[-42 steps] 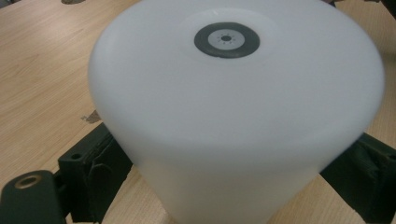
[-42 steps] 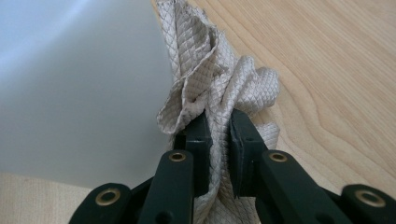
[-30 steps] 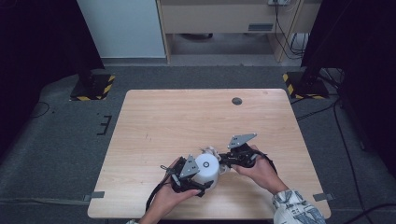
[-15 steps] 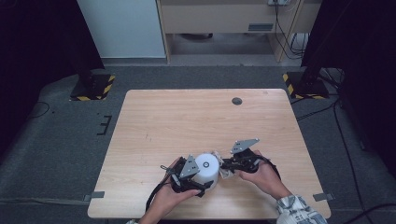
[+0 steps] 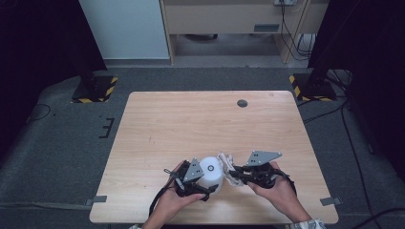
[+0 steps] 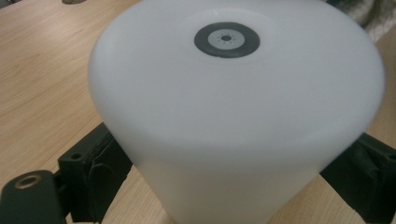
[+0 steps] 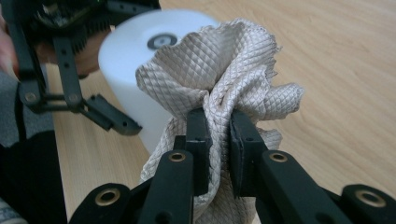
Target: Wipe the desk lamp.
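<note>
A white container (image 5: 210, 173) stands upside down near the table's front edge, with a dark round mark (image 6: 227, 39) on its upturned base. My left gripper (image 5: 199, 184) is shut on it, one black jaw on each side of its wall (image 6: 224, 154). Just to its right, my right gripper (image 5: 235, 174) is shut on a bunched beige waffle-weave cloth (image 5: 226, 163). In the right gripper view the cloth (image 7: 219, 70) bulges above the closed jaws of my right gripper (image 7: 218, 140) and rests against the container (image 7: 133, 56). My left gripper (image 7: 109, 119) shows there at the upper left.
A small dark round disc (image 5: 242, 103) lies at the far right of the wooden table (image 5: 191, 119). Cables trail from both grippers toward the front edge. Black stands with yellow-striped feet (image 5: 95, 88) sit on the floor beyond the table.
My right gripper with the cloth has drifted slightly right and toward the front edge, beside the container. The left gripper and container have barely moved.
</note>
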`<state>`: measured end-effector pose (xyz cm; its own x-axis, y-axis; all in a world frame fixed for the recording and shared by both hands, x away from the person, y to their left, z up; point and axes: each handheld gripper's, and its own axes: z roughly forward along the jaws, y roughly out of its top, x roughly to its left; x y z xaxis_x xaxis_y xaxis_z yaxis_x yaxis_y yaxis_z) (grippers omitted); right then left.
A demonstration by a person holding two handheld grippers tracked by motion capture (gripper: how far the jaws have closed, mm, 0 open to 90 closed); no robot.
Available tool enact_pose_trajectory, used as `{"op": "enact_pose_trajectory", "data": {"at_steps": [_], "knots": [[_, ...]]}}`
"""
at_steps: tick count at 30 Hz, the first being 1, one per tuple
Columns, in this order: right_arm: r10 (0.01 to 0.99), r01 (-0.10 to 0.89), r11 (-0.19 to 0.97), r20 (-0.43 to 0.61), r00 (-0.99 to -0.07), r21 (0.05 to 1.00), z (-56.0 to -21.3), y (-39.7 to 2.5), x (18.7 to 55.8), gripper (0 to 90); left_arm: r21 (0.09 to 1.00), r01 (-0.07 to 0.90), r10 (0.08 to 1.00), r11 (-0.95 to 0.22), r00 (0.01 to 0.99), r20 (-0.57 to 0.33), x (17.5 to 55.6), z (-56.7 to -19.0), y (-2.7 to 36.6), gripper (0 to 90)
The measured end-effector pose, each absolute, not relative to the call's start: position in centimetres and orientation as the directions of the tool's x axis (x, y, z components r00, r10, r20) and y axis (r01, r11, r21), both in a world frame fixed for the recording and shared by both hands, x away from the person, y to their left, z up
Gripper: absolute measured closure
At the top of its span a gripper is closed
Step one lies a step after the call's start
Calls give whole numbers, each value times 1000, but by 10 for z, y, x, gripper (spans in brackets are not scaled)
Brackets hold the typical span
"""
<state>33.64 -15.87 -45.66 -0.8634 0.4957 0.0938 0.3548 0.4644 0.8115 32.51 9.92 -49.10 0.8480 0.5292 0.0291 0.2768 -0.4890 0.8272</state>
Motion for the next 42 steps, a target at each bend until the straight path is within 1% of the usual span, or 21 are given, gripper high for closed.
{"op": "enact_pose_trajectory", "data": {"at_steps": [7,10,13,15,18,21,25,31,33,38,42], "knots": [[511,400,509,107,-853,762,-486,-150,336,801,824,278,530,-494,847,32,325,-490,99,74],[513,411,523,110,-851,747,-493,-149,336,801,824,278,530,-494,847,32,325,-490,99,75],[513,406,511,110,-851,758,-488,-151,334,801,825,277,529,-493,848,31,325,-491,99,74],[513,387,480,107,-852,787,-475,-155,332,801,825,277,529,-492,848,31,325,-491,99,74],[515,374,458,102,-851,807,-465,-156,332,801,825,278,530,-492,848,31,325,-491,99,75],[515,364,465,88,-852,807,-461,-155,332,801,825,278,530,-492,847,31,325,-491,99,75],[521,387,475,102,-847,790,-472,-153,335,801,824,278,529,-493,848,30,325,-491,99,75],[524,432,514,128,-842,741,-500,-149,335,801,824,277,528,-494,849,31,325,-491,99,74],[522,430,516,126,-843,741,-502,-148,333,802,824,277,528,-494,849,31,325,-491,99,74],[508,413,512,122,-853,753,-494,-149,325,802,822,277,527,-497,849,32,325,-490,99,74],[500,374,461,113,-859,805,-471,-154,315,802,822,277,527,-497,850,32,325,-490,99,74]]}}
